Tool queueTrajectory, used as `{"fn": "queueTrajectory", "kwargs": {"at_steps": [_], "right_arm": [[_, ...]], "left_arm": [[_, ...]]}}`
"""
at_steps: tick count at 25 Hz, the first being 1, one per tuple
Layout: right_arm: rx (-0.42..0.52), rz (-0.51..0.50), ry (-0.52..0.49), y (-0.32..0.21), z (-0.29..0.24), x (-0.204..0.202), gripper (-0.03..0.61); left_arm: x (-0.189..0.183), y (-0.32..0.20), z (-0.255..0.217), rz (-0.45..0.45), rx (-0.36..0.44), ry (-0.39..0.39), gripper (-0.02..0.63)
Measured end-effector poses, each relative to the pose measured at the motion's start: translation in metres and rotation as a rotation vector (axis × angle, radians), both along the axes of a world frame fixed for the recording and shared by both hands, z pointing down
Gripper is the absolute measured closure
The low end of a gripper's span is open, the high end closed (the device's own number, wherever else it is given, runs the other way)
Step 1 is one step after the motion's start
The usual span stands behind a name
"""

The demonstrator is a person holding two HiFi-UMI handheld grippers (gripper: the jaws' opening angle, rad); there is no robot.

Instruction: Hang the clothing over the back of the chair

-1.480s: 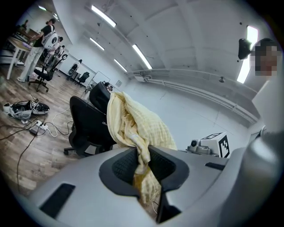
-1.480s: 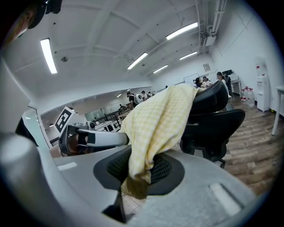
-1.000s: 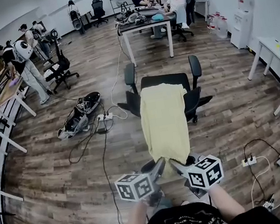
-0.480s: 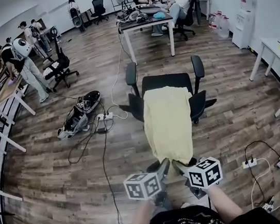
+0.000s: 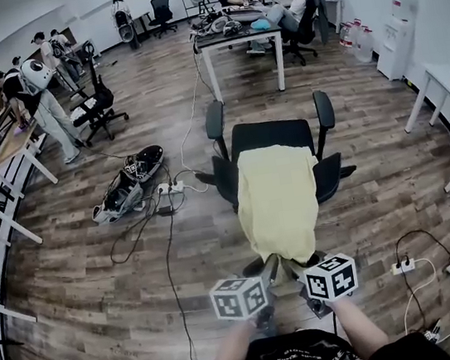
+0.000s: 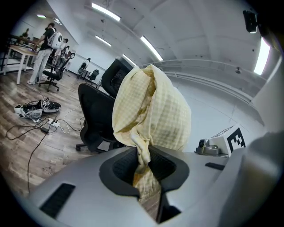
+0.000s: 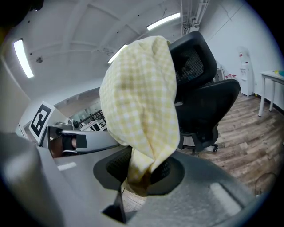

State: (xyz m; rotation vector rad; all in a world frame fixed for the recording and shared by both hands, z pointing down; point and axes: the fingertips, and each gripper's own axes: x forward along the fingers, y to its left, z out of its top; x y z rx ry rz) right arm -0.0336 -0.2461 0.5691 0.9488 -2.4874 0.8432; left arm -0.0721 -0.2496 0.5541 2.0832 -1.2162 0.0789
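Head view: cables (image 5: 167,251) left of chair (image 5: 272,133)

Long ceiling lights (image 6: 105,12) give bright, even light with only faint shadows. In the head view colours look washed out and grey. The wooden floor (image 5: 87,321) has a soft sheen at the far end, and the walls bend strongly toward dark corners. Both gripper views are round and ringed in black. In them the cloth (image 7: 142,88) is sharp, with shade in its folds, while the left gripper (image 6: 141,161) and right gripper (image 7: 138,173) blur nearest the lens. One light at the right edge of the left gripper view glares white.
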Motion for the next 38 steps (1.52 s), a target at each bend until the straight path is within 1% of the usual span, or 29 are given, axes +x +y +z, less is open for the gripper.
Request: {"fn": "queueTrajectory", "kwargs": {"at_steps": [5,11,18,22,23,27,30,32,34,38], "right_arm": [[0.003,0.017,-0.011,-0.009,0.005,-0.003,0.499],[0.006,0.028,-0.007,-0.015,0.008,0.001,0.494],[0.035,0.029,0.017,-0.014,0.009,0.004,0.475],[0.053,0.036,0.024,-0.014,0.01,0.009,0.414],[0.055,0.035,0.026,-0.013,0.009,0.009,0.408],[0.069,0.034,0.038,-0.01,0.008,0.012,0.385],[0.084,0.037,0.03,-0.007,0.004,0.016,0.333],[0.09,0.038,0.015,-0.004,0.001,0.018,0.317],[0.101,0.04,0.008,-0.003,-0.003,0.019,0.294],[0.138,0.035,0.016,0.002,-0.01,0.024,0.245]], "left_arm": [[-0.004,-0.008,0.005,0.002,0.007,0.002,0.546],[-0.001,-0.014,0.009,-0.007,0.007,-0.031,0.546],[0.001,-0.012,0.01,-0.004,0.031,-0.058,0.546],[0.0,-0.01,0.011,-0.036,0.036,-0.068,0.545],[-0.001,-0.009,0.012,-0.046,0.037,-0.077,0.537],[-0.005,-0.004,0.012,-0.063,0.04,-0.128,0.477],[-0.007,0.001,0.011,-0.085,0.042,-0.13,0.454],[-0.012,0.004,0.009,-0.114,0.049,-0.149,0.436],[-0.017,0.006,0.004,-0.134,0.061,-0.168,0.403],[-0.019,0.01,-0.001,-0.157,0.077,-0.159,0.39]]}}
